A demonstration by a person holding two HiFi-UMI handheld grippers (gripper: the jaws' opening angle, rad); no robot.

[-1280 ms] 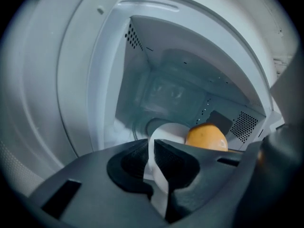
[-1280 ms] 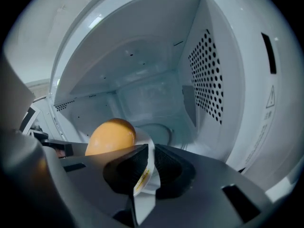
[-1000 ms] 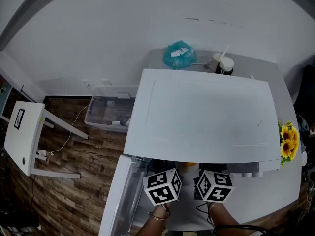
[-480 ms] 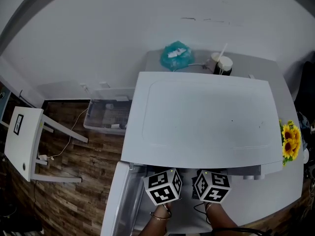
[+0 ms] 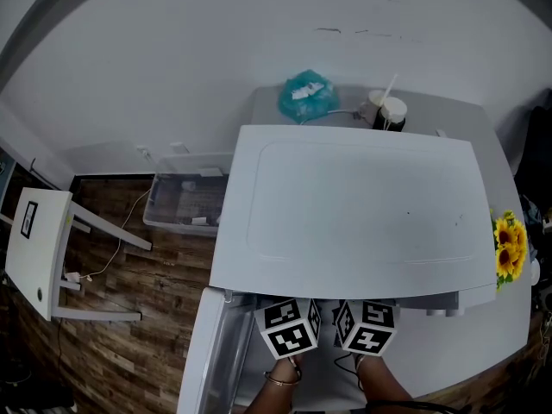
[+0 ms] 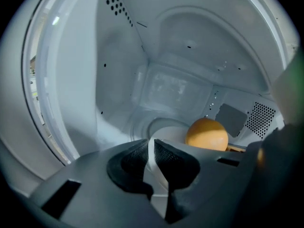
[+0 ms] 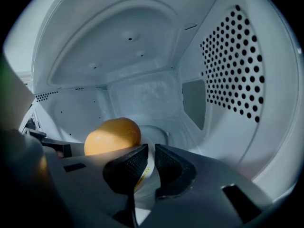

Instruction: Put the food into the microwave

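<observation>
- Food (image 6: 206, 134), round and orange, sits on a white plate (image 6: 171, 134) inside the microwave (image 5: 354, 205) cavity.
- Our left gripper (image 6: 151, 158) has its jaws pinched almost together on the plate's near rim.
- Our right gripper (image 7: 151, 163) clamps that rim likewise, its jaws a sliver apart with the white edge between them.
- We see the microwave door (image 5: 211, 352) swung open at the left.

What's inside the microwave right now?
Inside the microwave: a round orange food item on a white plate, whose rim the left gripper and right gripper clamp in their jaws. The cavity floor under the plate is covered.
</observation>
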